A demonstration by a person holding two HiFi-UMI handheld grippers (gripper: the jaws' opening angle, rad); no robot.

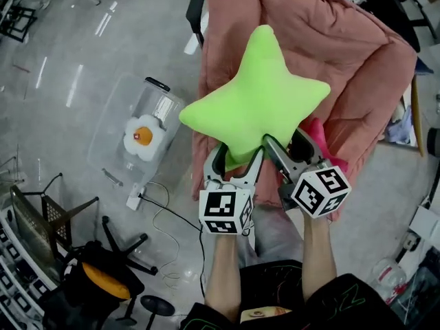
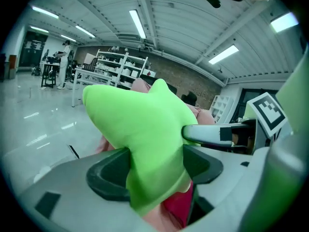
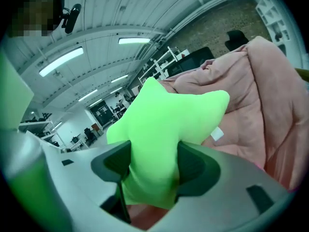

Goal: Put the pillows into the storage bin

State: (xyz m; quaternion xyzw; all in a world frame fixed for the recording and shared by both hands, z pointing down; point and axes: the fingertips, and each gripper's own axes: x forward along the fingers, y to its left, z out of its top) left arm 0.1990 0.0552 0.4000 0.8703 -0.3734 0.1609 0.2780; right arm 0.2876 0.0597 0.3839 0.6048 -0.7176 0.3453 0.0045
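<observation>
Pillow [image 1: 258, 102], plush green star, squeezed in left tongs [image 1: 240, 158], right tongs [image 1: 287, 144]

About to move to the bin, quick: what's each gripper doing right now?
Left gripper: closed on the green star pillow.
Right gripper: closed on the same pillow.

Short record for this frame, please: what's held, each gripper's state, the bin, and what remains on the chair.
held: star pillow, above the chair
left hand-held gripper: shut on star pillow
right hand-held gripper: shut on star pillow
bin: on the floor, egg pillow inside
on chair: red pillow, partly hidden
</observation>
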